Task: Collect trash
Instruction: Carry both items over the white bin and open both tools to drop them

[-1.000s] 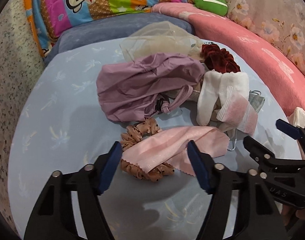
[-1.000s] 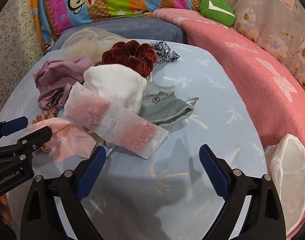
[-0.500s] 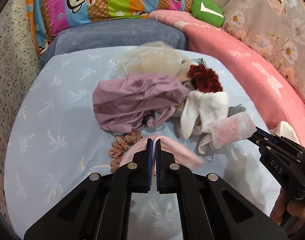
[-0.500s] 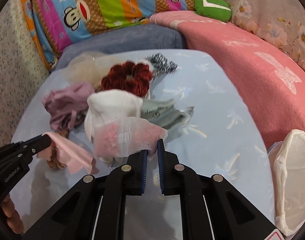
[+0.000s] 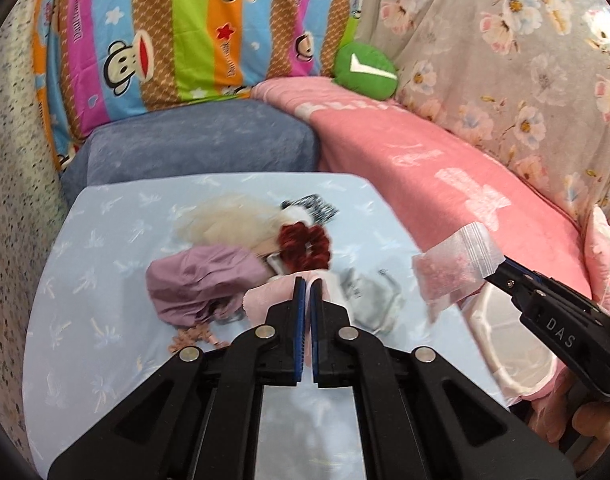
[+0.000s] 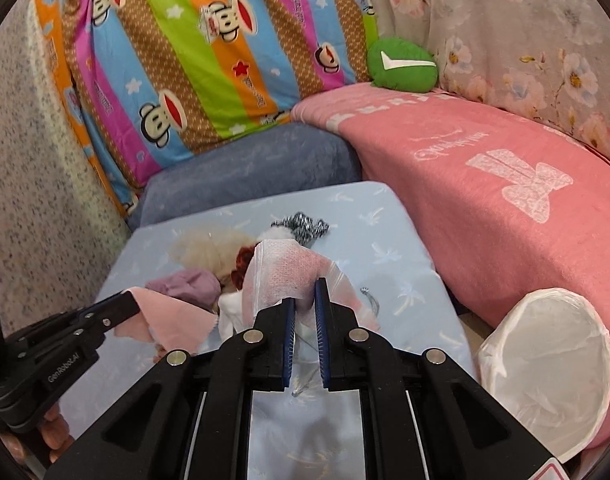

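Note:
My left gripper (image 5: 304, 280) is shut on a pink cloth (image 5: 261, 300) and holds it above the light blue table (image 5: 85, 300); the cloth also shows in the right wrist view (image 6: 177, 316). My right gripper (image 6: 304, 284) is shut on a clear plastic packet with pink grains (image 6: 289, 268), lifted off the table; it also shows in the left wrist view (image 5: 453, 268). A white-lined trash bin (image 6: 545, 360) stands at the right, beside the table; its rim shows in the left wrist view (image 5: 505, 344).
On the table lie a mauve cloth bag (image 5: 197, 280), a dark red scrunchie (image 5: 305, 244), a cream mesh (image 5: 225, 224), a grey pouch (image 5: 365, 300) and a brown scrunchie (image 5: 189, 336). A pink blanket-covered couch (image 6: 505, 200) borders the right; a blue cushion (image 5: 197, 140) lies behind.
Both grippers closed, the left on the pink cloth, the right on the packet, and lifted them up off the table. The trash bin has come into view at the right.

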The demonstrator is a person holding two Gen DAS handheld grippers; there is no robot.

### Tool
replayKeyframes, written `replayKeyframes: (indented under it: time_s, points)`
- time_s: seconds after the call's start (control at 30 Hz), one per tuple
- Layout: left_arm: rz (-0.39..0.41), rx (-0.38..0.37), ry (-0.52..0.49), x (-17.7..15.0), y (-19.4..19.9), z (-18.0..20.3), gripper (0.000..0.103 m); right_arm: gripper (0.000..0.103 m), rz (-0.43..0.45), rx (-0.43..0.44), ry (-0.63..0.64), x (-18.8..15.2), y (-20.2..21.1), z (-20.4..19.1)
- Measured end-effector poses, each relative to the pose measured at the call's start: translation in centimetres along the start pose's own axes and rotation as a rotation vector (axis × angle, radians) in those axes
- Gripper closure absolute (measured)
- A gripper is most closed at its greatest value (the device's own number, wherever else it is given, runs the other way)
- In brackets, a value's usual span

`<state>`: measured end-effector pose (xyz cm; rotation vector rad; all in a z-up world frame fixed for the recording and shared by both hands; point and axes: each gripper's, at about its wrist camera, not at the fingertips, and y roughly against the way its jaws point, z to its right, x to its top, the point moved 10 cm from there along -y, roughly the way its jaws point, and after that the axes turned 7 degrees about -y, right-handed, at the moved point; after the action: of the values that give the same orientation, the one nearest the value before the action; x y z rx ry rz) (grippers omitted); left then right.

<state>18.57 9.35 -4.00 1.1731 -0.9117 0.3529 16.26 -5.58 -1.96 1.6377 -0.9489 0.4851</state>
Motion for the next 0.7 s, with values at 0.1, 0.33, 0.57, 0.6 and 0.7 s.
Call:
replayKeyframes:
  time_s: [0.1,0.33,0.57,0.6,0.7]
  points:
    - [0.026,-0.019,-0.025,1.2,0.5,2.1,0.101,0.094,0.025,0.008,-0.027,1.0,2.0,1.5]
    - [0.055,-0.076,-0.085,2.5,1.0,7.3,0.101,0.094,0.074,-0.047,-0.076,2.2,5.2,6.6]
    - [0.05,-0.157,-0.15,3.0,0.3,13.2,0.101,0.094,0.083,-0.12,-0.152,1.3,7.2,13.0]
    - [0.049,-0.169,-0.16,3.0,0.2,14.1,0.101,0.094,0.083,-0.131,-0.162,1.1,7.4,13.8]
    - [0.043,-0.205,-0.192,2.8,-0.3,17.1,0.1,0.094,0.08,-0.162,-0.191,0.3,8.0,16.4]
